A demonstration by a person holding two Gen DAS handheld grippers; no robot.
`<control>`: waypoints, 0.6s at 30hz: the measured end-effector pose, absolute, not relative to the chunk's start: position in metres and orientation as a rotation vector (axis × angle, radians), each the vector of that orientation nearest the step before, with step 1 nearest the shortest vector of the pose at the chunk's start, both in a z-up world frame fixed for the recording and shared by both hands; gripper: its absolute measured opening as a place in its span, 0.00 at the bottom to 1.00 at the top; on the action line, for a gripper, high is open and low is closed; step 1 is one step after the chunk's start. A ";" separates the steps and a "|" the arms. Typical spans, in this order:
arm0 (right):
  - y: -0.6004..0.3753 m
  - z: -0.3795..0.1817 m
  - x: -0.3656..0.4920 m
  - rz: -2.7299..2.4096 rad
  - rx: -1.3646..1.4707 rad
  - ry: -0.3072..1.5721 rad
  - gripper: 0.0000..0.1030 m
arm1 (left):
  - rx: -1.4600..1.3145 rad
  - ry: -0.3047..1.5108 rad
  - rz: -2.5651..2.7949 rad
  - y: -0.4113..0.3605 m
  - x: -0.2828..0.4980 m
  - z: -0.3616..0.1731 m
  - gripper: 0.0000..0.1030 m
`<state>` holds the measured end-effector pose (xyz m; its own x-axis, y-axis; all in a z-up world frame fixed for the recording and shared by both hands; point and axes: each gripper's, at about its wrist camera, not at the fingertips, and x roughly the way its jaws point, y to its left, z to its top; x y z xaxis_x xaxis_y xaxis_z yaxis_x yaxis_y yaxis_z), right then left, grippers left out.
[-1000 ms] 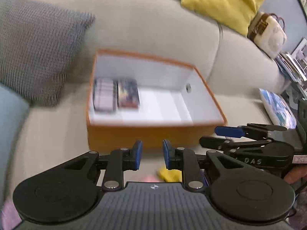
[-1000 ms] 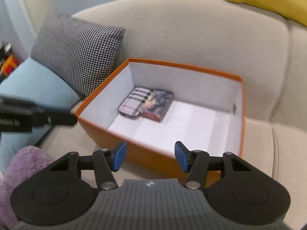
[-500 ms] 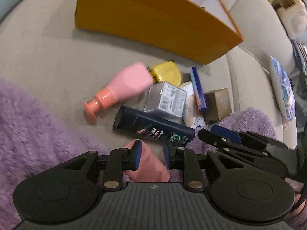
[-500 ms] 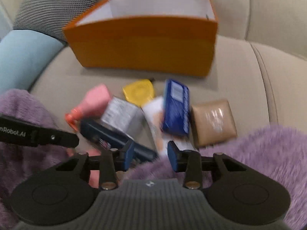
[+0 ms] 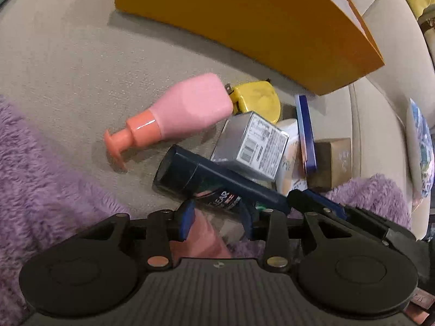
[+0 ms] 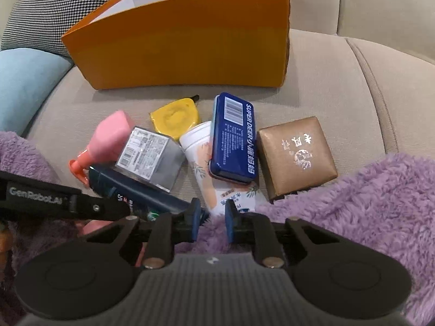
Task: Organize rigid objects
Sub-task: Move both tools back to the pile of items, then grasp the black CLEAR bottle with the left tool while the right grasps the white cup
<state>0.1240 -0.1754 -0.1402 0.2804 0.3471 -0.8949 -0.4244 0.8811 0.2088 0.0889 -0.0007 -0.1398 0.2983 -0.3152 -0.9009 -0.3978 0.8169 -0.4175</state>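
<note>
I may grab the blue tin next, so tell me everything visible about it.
The blue tin is a flat, rounded-corner rectangular case, glossy dark blue like painted metal, closed, with a pale seam around its edge. Its visible face carries a white barcode and white "SUPER DEER" lettering. It lies tilted, propped on the white bottle, beside the brown box, in front of the orange box. In the left wrist view it shows edge-on.

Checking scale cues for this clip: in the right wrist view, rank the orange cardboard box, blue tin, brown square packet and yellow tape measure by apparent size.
1. Orange cardboard box, clearly largest.
2. Brown square packet and blue tin: look about alike; the tin lies tilted on other items, so unranked.
3. Yellow tape measure, smallest, though farther from the camera.
</note>
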 end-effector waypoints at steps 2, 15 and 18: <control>-0.175 -0.142 0.127 0.514 -0.068 1.185 0.19 | -0.664 1.298 0.065 -0.002 0.092 -0.143 0.48; -0.145 -0.159 0.141 0.472 -0.237 1.168 0.61 | -0.841 1.297 0.197 0.009 0.094 -0.149 0.67; -0.141 -0.165 0.147 0.450 -0.250 1.179 0.59 | -0.834 1.299 0.214 0.005 0.098 -0.152 0.69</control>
<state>0.1466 -0.1411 -0.1654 0.3074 0.2076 -0.9286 -0.4638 0.8848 0.0443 0.0984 0.0048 -0.1522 0.2948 -0.3032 -0.9062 -0.5783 0.6984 -0.4217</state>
